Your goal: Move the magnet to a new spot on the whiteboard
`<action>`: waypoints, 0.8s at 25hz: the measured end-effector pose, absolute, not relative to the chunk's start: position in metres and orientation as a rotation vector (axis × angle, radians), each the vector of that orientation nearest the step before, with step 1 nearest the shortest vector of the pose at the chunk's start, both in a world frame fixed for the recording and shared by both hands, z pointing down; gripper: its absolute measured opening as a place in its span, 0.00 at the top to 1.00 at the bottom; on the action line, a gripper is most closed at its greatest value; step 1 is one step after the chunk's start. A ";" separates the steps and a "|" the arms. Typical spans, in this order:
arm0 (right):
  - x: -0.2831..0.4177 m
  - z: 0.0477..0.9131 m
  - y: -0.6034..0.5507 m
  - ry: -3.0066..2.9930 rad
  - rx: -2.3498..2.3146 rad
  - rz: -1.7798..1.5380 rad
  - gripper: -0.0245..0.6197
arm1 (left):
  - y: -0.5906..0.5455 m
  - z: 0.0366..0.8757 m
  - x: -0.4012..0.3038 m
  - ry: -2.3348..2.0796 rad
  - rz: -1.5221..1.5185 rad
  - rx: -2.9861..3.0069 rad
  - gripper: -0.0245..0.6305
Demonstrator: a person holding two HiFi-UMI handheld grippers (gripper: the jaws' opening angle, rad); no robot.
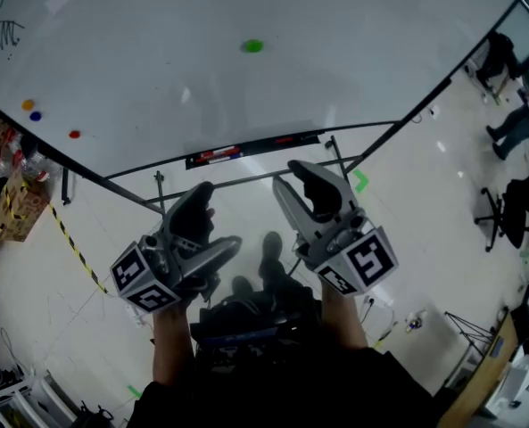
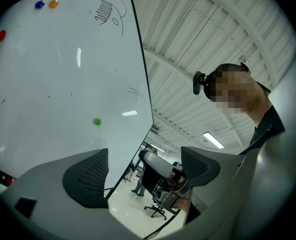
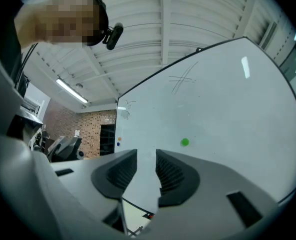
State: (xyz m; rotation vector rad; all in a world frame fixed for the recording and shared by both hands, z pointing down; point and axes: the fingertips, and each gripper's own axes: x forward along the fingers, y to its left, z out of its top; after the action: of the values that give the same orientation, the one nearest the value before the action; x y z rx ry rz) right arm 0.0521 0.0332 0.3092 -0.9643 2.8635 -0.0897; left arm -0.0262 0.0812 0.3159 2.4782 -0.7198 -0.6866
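A small green magnet (image 1: 252,46) sticks to the whiteboard (image 1: 157,52), near its upper middle. Both grippers hang well short of the board and touch nothing. My left gripper (image 1: 207,227) is open, its jaws spread wide. In the left gripper view the green magnet (image 2: 97,121) shows above the left jaw, with the gripper (image 2: 144,157) empty. My right gripper (image 1: 305,187) is open by a narrow gap with nothing in it. The right gripper view has the green magnet (image 3: 184,142) up and to the right of the gripper (image 3: 146,157).
Orange (image 1: 28,105), blue (image 1: 36,116) and red (image 1: 74,135) magnets sit at the board's left edge. The board's tray (image 1: 251,149) holds markers. Boxes (image 1: 10,199) stand at the left, an office chair (image 1: 505,214) and people at the far right.
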 end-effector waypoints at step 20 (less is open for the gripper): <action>0.057 0.293 0.134 2.859 -0.993 -0.110 0.74 | 0.170 0.306 -0.022 -0.575 -0.759 2.491 0.28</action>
State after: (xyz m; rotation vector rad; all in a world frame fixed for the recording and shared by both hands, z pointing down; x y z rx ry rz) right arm 0.0565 0.1337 0.2933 -0.9929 2.8587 -0.1105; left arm -0.0223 0.1700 0.3063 2.4909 -0.5752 -0.7591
